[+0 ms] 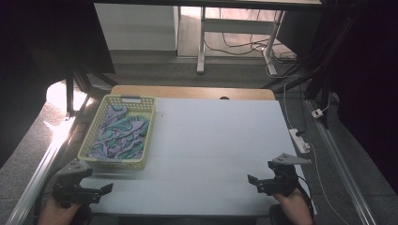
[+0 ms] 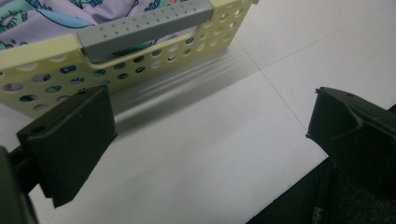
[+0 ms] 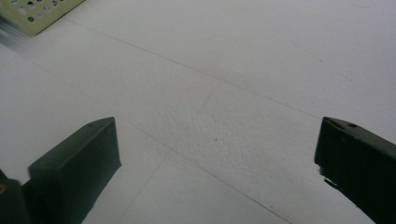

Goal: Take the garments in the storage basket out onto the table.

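A pale yellow perforated basket (image 1: 146, 131) stands at the left of the white table (image 1: 216, 140). In it lies a crumpled cloth (image 1: 123, 133) patterned in purple and teal. My left gripper (image 1: 101, 191) hovers at the table's near left corner, just short of the basket, jaws wide apart with nothing between them. In the left gripper view the basket's near wall (image 2: 42, 60) and its grey handle (image 2: 144, 28) sit close ahead, the cloth (image 2: 42, 14) behind them. My right gripper (image 1: 256, 180) is held at the near right, open over bare table (image 3: 224, 93), and empty.
A wooden strip (image 1: 192, 92) borders the table's far edge. A white power strip (image 1: 299, 139) and cables lie on the floor to the right. Metal rails run along both sides. A desk frame (image 1: 202, 42) stands farther back.
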Demonstrator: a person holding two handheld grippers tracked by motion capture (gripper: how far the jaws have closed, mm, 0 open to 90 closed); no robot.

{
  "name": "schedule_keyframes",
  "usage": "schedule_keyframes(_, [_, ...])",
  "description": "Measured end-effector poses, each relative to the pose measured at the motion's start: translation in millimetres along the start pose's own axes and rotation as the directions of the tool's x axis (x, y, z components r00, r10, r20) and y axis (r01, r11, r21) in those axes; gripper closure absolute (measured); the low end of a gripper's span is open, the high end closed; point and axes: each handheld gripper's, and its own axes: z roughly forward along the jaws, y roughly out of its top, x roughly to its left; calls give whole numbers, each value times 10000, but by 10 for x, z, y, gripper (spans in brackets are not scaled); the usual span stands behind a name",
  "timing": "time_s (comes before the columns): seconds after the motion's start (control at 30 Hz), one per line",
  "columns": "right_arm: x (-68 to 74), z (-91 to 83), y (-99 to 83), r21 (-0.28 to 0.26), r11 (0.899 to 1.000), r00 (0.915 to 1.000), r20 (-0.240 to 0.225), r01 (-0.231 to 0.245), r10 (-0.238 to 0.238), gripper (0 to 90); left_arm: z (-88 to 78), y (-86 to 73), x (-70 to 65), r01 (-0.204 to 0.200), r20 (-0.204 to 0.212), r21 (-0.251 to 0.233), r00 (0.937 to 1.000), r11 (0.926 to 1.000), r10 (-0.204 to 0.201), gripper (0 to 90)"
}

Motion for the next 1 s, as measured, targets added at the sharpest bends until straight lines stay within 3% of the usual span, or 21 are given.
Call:
schedule_keyframes(0.2, [30, 18, 4, 250, 9991, 9994, -115, 331, -328, 11, 0, -1, 40, 356, 67, 21, 9993, 9994, -357, 9])
schedule_keyframes(0.37, [52, 36, 9, 391, 9976, 9983, -129, 569, -565, 11, 7, 3, 44, 380, 92, 93, 9992, 9992, -381, 10])
schedule_keyframes(0.57, [54, 38, 9, 408, 9975, 9983, -162, 570, -564, 11, 6, 0, 72, 619, 221, 90, 9978, 9980, -621, 11])
schedule_keyframes(0.73, [56, 39, 9, 440, 9970, 9979, -169, 634, -627, 11, 18, 8, 60, 582, 101, 226, 9982, 9980, -585, 11])
schedule_keyframes(1.0, [60, 44, 10, 469, 9967, 9976, -208, 667, -658, 11, -5, 7, 78, 656, 333, 13, 9973, 9978, -656, 10])
